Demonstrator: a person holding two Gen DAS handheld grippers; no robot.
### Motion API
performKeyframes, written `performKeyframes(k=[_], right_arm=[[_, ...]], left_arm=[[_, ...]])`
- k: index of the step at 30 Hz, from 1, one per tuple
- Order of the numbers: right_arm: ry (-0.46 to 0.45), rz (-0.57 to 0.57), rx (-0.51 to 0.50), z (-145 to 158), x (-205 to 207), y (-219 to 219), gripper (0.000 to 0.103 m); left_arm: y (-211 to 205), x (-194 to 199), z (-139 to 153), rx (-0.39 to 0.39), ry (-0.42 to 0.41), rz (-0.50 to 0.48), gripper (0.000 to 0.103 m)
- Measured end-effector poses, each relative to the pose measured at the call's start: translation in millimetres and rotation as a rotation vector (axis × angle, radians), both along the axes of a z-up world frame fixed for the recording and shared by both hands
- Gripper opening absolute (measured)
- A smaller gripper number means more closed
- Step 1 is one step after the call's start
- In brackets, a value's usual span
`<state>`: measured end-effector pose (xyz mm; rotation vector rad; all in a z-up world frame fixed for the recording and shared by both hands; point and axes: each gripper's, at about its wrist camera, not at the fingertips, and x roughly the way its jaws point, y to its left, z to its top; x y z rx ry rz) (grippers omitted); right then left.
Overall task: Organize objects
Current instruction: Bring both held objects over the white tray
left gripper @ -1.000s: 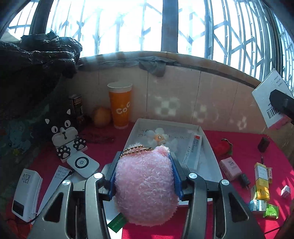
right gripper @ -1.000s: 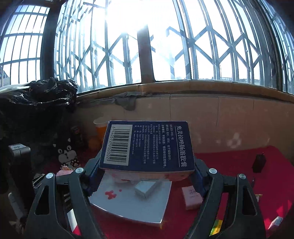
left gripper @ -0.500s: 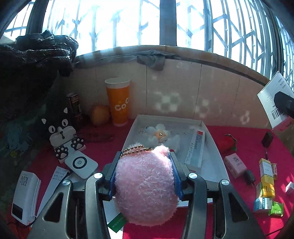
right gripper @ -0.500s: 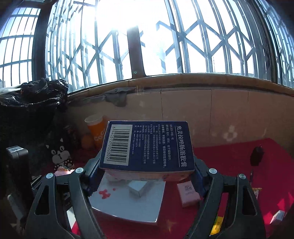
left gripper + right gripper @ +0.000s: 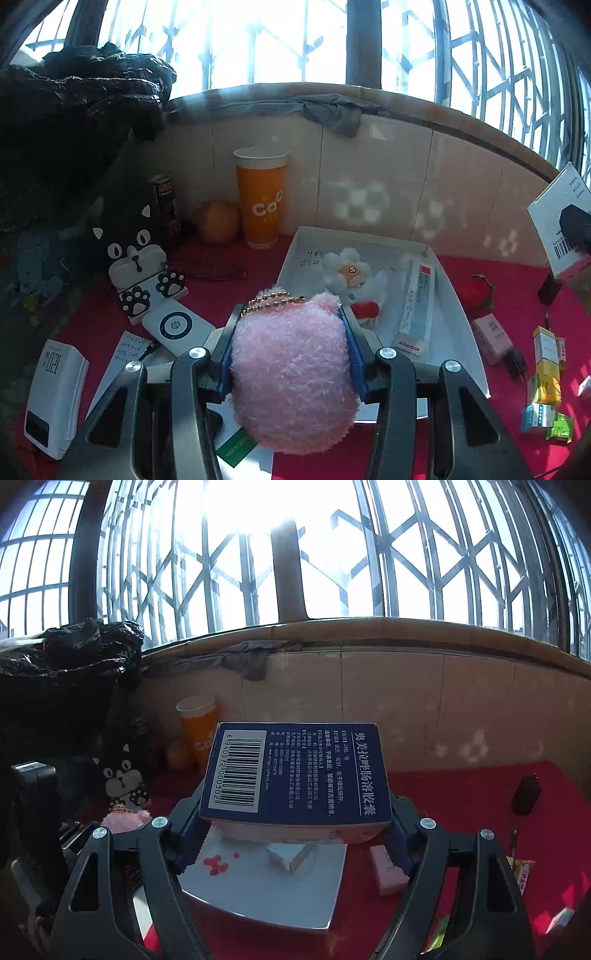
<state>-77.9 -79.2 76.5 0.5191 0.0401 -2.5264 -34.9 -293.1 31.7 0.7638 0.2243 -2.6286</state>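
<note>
Clutching a pink plush toy [image 5: 295,373] between its blue pads, the left gripper [image 5: 290,354] hangs over the near edge of a white tray [image 5: 463,332] on a red-covered table [image 5: 229,266]; the jaws are clamped on the toy's sides, its bead chain [image 5: 273,300] draped over the top. Left of that gripper lie a white power bank [image 5: 177,326] and a white charger block [image 5: 55,395], with a black cat-shaped stand [image 5: 138,266] beyond them and an orange paper cup [image 5: 261,206] against the tiled wall. Straight ahead of the toy, inside the tray, rest a small white flower plush [image 5: 349,269] and a long white tube box [image 5: 417,306], its long axis running away from the gripper. Right of the tray, small cartons are scattered, among them a pink box [image 5: 491,332] and a yellow box [image 5: 546,354].

Farther right, the right gripper [image 5: 295,812] is clamped on a dark blue medicine box [image 5: 295,771], held flat with its long axis spanning the jaws and the barcode toward the left finger. The same tray [image 5: 266,890] sits just below and ahead of that box.

Both loads appear bound for the tray. Judged from these views, the left gripper is the nearer, with open tray floor directly in front of the toy and to the left of the tube box; the blue box's broad span would likely need the clearer stretch beside the tube box, and crowding the flower plush looks the main risk.
</note>
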Motion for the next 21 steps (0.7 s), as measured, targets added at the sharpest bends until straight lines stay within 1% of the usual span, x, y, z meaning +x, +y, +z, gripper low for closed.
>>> performKeyframes(k=[4,9,12,16,21], right_arm=[[-0.018,0.006,-0.015,7,-15,-11,0.08],[-0.062,0.021,-0.018,10,-41,-32,0.08],[-0.091,0.017,-0.019,8,-57,-41,0.08],[-0.109,0.004,0.001,0,-74,-46,0.08],[-0.156,-0.006,0.027,-12,-96,-52,0.08]], left_arm=[[-23,-11,12,0.054,0.013,-0.005,0.049],[-23,-39,21,0.083,0.014,-0.057,0.049],[-11,-49,16,0.086,0.009,-0.072,0.049],[4,-56,2,0.102,-0.003,-0.078,0.049],[8,-65,-8,0.117,-0.009,-0.077,0.049]])
